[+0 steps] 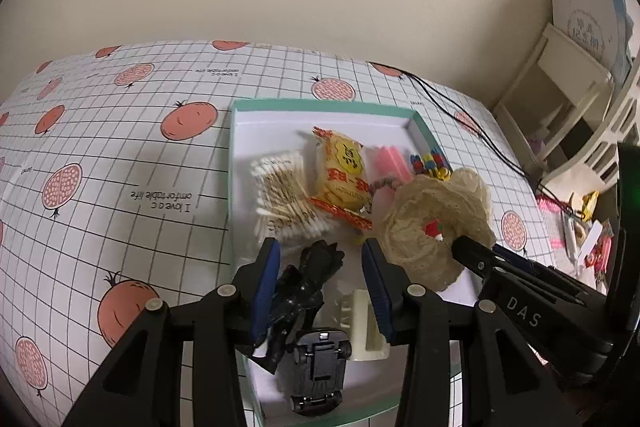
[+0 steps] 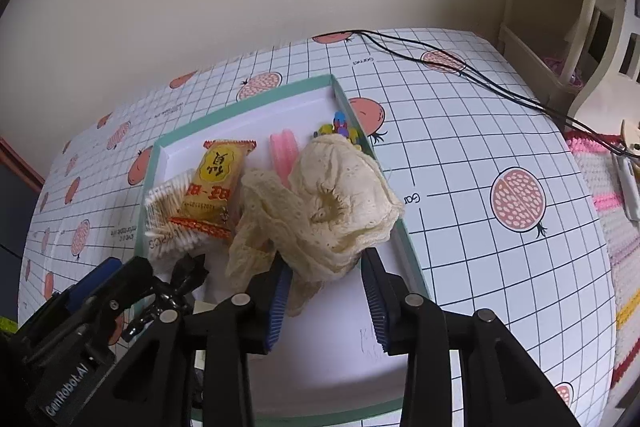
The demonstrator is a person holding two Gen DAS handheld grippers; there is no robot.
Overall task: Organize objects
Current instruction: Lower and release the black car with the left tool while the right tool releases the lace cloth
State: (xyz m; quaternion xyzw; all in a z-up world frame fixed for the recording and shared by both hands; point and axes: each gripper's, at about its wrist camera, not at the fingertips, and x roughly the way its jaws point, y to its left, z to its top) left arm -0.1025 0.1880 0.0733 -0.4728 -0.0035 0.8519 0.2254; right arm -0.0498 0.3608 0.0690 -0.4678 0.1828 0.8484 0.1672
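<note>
tray: shallow box (image 1: 236,163) with mint-green rim and white floor, set on a grid-pattern tablecloth (image 1: 120,147) printed with pomegranates.
left gripper (image 1: 320,291): jaws spread wide, nothing clamped; positioned over the near end of the tray, with a black figurine (image 1: 308,287) seen between the blue pads.
right gripper (image 2: 326,291): jaws apart; the lace scrunchie (image 2: 336,203) is seen bunched between the fingertips, the cloth touching the left pad. Whether it is pinched or just resting cannot be told.
scrunchie location: cream lace, inside the tray against its right wall, partly covering the coloured beads (image 2: 340,125).
cotton swabs (image 1: 280,195): clear pack, left part of the tray.
snack packet (image 1: 342,179): yellow with red ends, laid partly over the swab pack.
pink item (image 1: 388,163): flat, just right of the snack packet, type unclear.
toy car (image 1: 318,367): black, upside down, near edge of the tray.
hair claw (image 1: 366,323): cream, just right of the car.
cable (image 2: 460,67): black, run across the cloth beyond the tray.
</note>
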